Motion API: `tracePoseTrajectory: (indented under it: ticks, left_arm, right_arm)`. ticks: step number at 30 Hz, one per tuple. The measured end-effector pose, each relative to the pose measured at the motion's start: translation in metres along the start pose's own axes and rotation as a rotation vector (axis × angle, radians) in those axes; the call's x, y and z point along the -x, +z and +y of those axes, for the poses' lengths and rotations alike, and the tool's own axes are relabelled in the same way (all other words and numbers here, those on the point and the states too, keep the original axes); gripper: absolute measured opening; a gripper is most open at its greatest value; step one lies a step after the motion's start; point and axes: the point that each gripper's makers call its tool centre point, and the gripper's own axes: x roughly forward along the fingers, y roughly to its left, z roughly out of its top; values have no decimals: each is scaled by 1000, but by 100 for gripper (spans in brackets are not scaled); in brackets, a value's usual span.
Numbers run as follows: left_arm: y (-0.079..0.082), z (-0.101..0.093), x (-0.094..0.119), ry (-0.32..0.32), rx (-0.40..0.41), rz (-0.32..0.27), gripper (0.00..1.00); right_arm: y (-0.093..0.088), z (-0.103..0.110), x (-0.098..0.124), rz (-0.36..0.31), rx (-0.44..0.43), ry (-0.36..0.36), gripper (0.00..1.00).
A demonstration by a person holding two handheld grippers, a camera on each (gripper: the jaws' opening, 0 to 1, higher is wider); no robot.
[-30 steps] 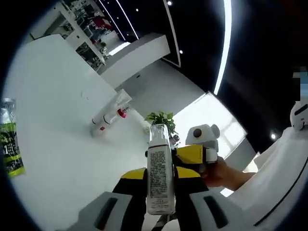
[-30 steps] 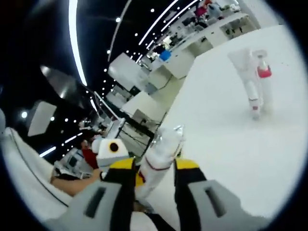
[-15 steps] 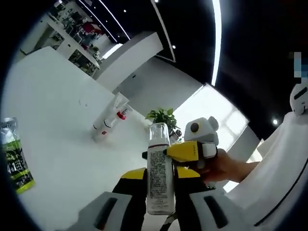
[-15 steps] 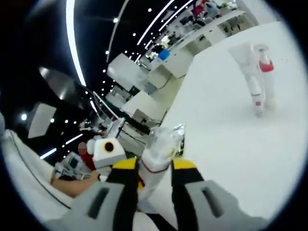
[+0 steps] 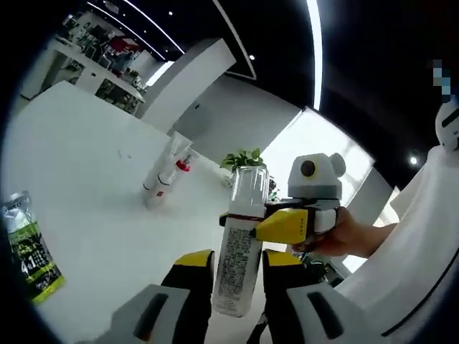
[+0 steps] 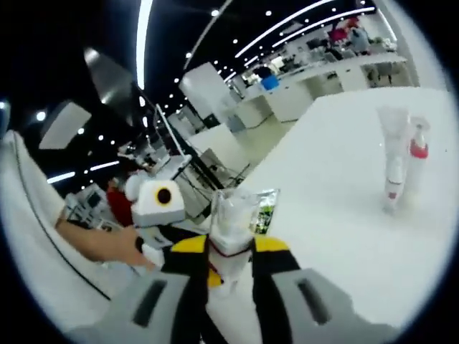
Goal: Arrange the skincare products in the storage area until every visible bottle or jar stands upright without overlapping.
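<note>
White bottle [image 5: 240, 247] off the desk [image 5: 93, 215] | I see both tongs clamp it: left gripper [image 5: 233, 269] low, right gripper [image 6: 229, 254] at neck | it has lifted since a second ago | tube pair [image 6: 400, 168] upright mid-desk | green sachet [image 5: 29, 247] at edge.

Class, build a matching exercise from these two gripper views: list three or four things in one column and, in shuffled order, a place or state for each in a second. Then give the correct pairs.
Things:
1. white bottle
2. green packet
3. red-pump bottle
4. potted plant

Places or states:
A. lying flat on the white table
B. standing on the table beside a white tube
C. held between yellow jaws
D. beyond the table's far edge

Pairs: 1-C, 2-A, 3-B, 4-D
</note>
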Motion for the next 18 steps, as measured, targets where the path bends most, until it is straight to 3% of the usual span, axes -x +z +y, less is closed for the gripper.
tracePoseTrajectory:
  ticks: [3, 8, 18]
  left_arm:
    - [1, 6, 7, 31, -13, -5, 40]
    - [8, 6, 20, 31, -44, -26, 41]
    - [25, -12, 13, -18, -84, -72, 38]
  right_arm:
    - [-2, 0, 0, 4, 24, -8, 20]
    - [-6, -6, 4, 21, 113, -41, 20]
    - [-18, -1, 2, 74, 316, -49, 20]
